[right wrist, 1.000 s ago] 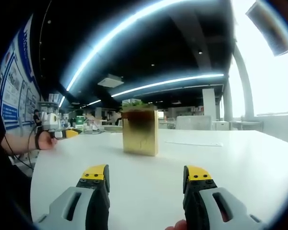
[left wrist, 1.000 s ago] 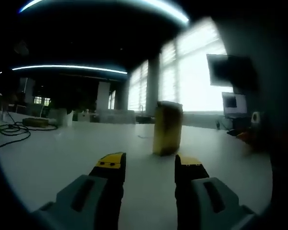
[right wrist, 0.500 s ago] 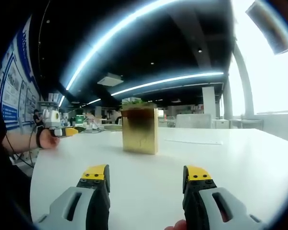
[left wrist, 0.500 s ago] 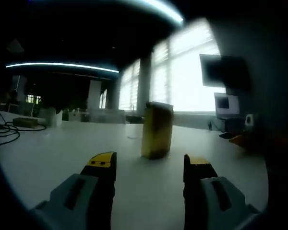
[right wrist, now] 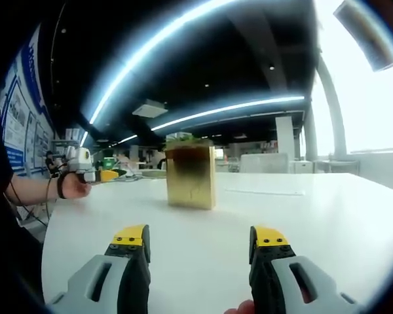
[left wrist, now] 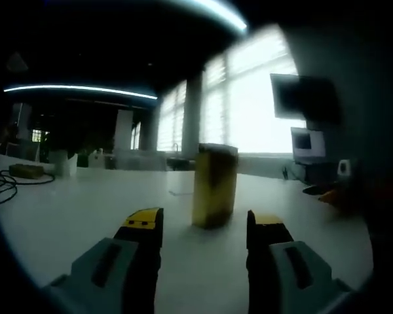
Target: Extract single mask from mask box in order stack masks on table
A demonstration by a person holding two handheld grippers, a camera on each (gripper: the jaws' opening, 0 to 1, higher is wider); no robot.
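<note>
A tall golden mask box (right wrist: 191, 175) stands upright on the white table (right wrist: 327, 216), ahead of my right gripper (right wrist: 201, 241). That gripper is open, low over the table, with nothing between its yellow-tipped jaws. In the left gripper view the same mask box (left wrist: 214, 186) looks dark yellow against bright windows and stands just beyond my left gripper (left wrist: 205, 224). The left gripper is open and empty too. The other gripper (right wrist: 95, 173), held in a hand, enters the right gripper view at the far left, well short of the box.
A thin white strip (right wrist: 264, 192) lies flat on the table behind the box. Black cables (left wrist: 1, 186) and a small box (left wrist: 27, 171) sit at the table's far left edge. Monitors (left wrist: 306, 140) stand at the right, in front of the windows.
The left gripper view has swung so the box now sits between its jaws and looks slightly nearer. In the right gripper view the hand with the other gripper has moved a little toward the box.
</note>
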